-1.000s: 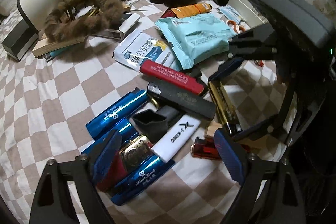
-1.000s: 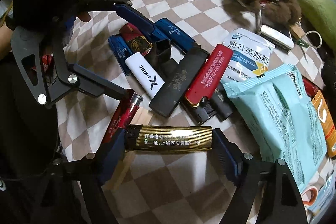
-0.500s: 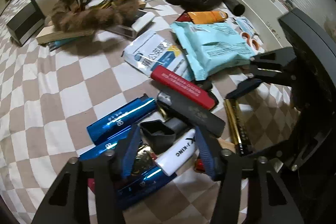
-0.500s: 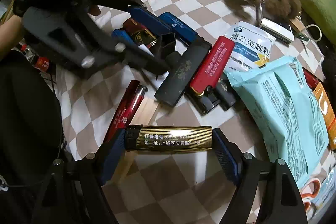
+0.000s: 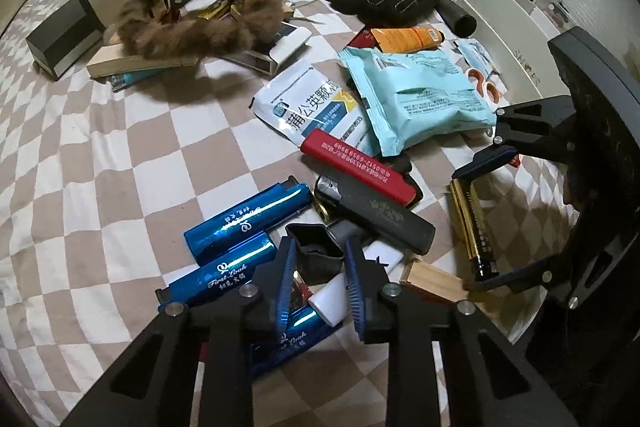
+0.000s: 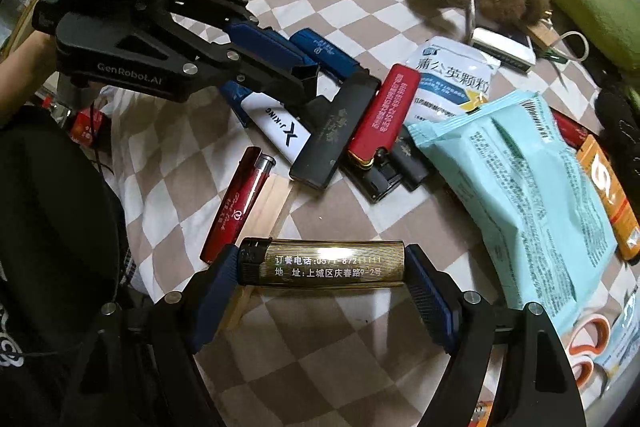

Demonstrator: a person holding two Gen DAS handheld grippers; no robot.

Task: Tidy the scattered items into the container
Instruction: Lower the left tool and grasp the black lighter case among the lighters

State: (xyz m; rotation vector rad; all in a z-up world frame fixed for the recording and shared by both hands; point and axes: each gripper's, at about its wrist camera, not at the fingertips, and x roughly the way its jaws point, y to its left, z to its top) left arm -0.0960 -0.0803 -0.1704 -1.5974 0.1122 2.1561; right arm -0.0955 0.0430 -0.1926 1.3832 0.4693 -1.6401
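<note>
- Gold lighter [image 6: 324,263] lies crosswise at the lower centre of the right wrist view, clamped end to end between the 2 blue pads of the right gripper [image 6: 320,291].
- Left gripper [image 5: 318,285], bottom centre of its own view, has its jaws narrowed around the white lighter [image 5: 344,283] and the black open-topped piece [image 5: 316,251]; whether the pads touch either, I cannot tell.
- Blue lighters [image 5: 248,217] lie just left of those jaws on the checkered cloth [image 5: 100,167].
</note>
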